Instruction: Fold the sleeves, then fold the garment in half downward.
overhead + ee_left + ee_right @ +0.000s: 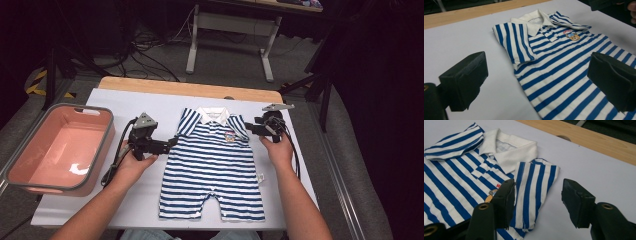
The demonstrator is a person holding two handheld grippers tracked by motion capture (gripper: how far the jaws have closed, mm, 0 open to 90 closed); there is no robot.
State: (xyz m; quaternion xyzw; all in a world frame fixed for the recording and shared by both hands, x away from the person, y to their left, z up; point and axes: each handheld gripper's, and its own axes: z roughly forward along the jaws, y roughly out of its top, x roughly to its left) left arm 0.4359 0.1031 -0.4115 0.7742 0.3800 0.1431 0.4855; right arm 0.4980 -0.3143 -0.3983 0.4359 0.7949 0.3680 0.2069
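Observation:
A blue-and-white striped baby romper (pixel 212 160) with a white collar lies flat, front up, on the white table top (pixel 125 105). Both short sleeves are folded in over the chest. My left gripper (pixel 172 143) hovers at the romper's left shoulder, open. In the left gripper view my left gripper (pixel 536 75) has wide jaws with nothing held, and the folded sleeve (pixel 514 42) lies just beyond them. My right gripper (pixel 248 127) is at the right shoulder. In the right gripper view my right gripper (pixel 537 195) is open, with the other folded sleeve (pixel 536 185) lying between and under the jaws, not pinched.
A pink bin (pixel 60 150) with a grey rim stands at the table's left edge, nothing in it. A wooden strip (pixel 190 89) runs along the far edge of the table. Beyond it stand a metal table frame (pixel 265 55) and cables on the floor.

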